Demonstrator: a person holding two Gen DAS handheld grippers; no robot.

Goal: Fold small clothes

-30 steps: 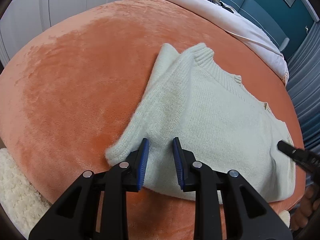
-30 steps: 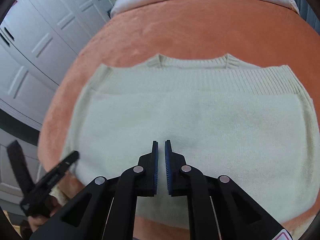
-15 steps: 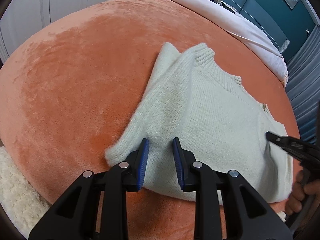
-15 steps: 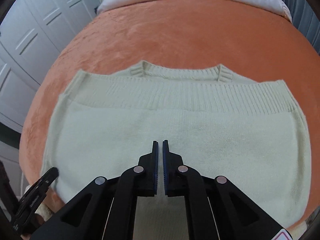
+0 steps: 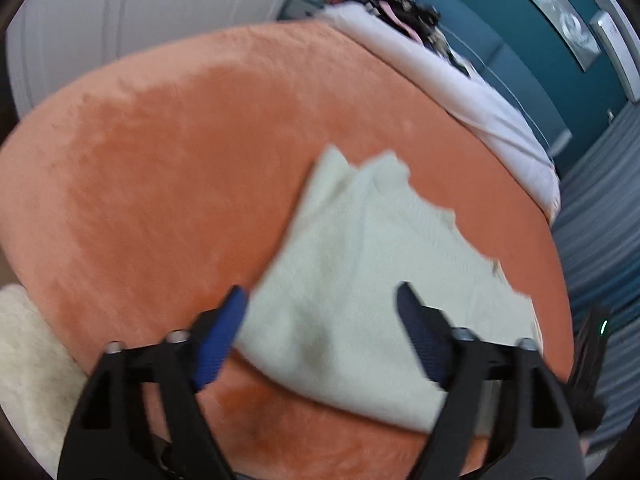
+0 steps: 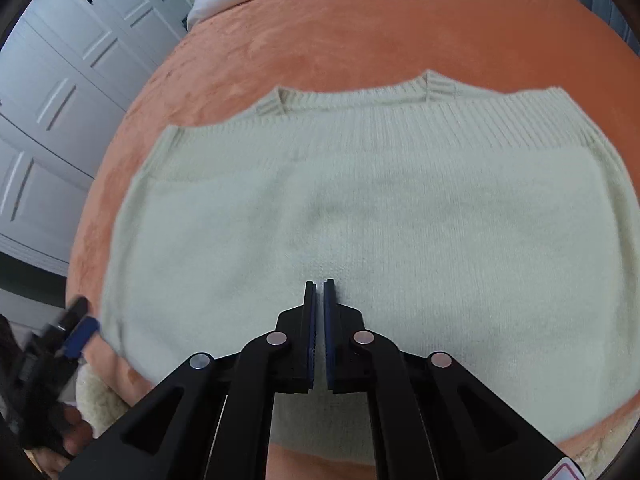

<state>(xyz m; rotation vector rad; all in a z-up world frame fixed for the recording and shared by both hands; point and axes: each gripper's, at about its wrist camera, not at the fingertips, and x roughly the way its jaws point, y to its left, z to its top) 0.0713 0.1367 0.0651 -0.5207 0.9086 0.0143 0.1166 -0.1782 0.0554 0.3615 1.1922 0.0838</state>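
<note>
A cream knit sweater (image 5: 380,248) lies flat on the orange plush blanket (image 5: 160,160), its ribbed band (image 6: 400,120) at the far edge. My left gripper (image 5: 320,292) hovers over the sweater's near left corner. Its jaws are opening wide and the pads touch no cloth. The picture is blurred by motion. From the right wrist view that gripper (image 6: 76,332) shows at the sweater's left edge. My right gripper (image 6: 319,282) is shut, tips down at the middle of the sweater (image 6: 400,208), with nothing seen between the pads. It also appears at the sweater's right end (image 5: 592,344).
White bedding (image 5: 460,92) with dark clothes on it lies at the far end of the bed. White wardrobe doors (image 6: 60,80) stand to the left. A fluffy cream rug (image 5: 24,340) lies below the bed's near edge. A teal wall (image 5: 500,20) is behind.
My left gripper's jaws have swung from a narrow gap to wide apart, and it has lifted off the sweater's corner. My right gripper has sunk closer to the sweater and closed its small gap.
</note>
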